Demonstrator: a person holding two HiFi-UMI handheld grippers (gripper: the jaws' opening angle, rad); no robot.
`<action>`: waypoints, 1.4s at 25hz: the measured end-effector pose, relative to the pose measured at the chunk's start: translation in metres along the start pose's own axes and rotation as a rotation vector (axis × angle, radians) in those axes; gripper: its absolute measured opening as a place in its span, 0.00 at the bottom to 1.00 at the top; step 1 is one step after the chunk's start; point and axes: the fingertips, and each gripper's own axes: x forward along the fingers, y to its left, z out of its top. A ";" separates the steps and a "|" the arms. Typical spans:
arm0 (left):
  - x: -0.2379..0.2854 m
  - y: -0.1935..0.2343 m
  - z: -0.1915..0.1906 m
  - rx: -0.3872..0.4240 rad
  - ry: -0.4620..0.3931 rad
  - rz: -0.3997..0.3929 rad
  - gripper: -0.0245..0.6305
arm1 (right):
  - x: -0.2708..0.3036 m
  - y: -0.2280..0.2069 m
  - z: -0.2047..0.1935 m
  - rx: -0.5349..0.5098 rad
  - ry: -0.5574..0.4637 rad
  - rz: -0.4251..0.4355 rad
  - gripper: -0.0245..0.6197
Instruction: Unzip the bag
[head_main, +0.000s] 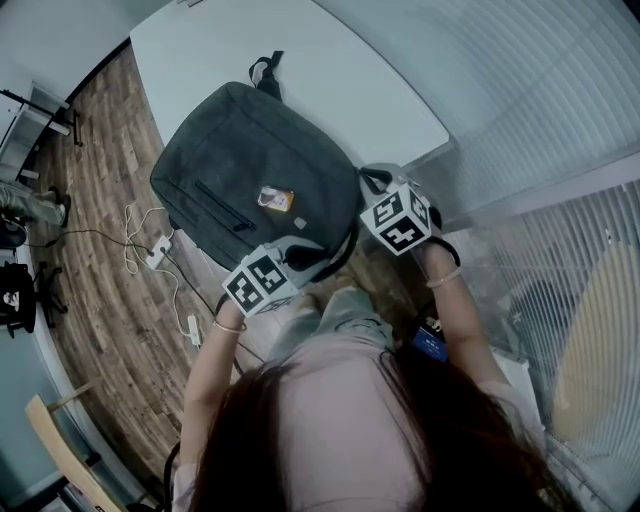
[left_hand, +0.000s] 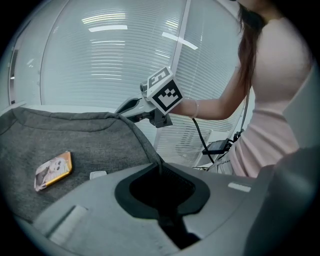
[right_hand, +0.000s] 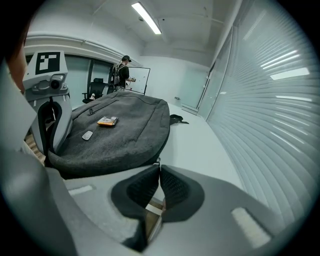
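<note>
Table (head_main: 330, 70): L claw (left_hand: 160, 171) clenched on bag (left_hand: 90, 145) edge, R claw (right_hand: 159, 168) on half-hidden zip pull (right_hand: 158, 161).

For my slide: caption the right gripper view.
Right gripper pinches the zipper pull at the edge of the grey bag.

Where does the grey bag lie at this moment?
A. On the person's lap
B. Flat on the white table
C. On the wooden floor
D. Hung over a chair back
B: the head view shows the grey bag lying flat on the white table, with the wooden floor off to one side of it.
</note>
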 end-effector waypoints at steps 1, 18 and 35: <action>0.000 0.000 0.000 0.000 0.002 -0.001 0.09 | 0.001 -0.001 0.001 -0.004 -0.003 0.008 0.06; 0.003 0.000 -0.002 0.006 0.004 -0.006 0.09 | 0.028 -0.015 0.019 -0.094 -0.035 0.106 0.06; 0.001 0.001 0.000 0.009 -0.005 -0.020 0.09 | 0.057 -0.027 0.041 -0.164 -0.061 0.138 0.06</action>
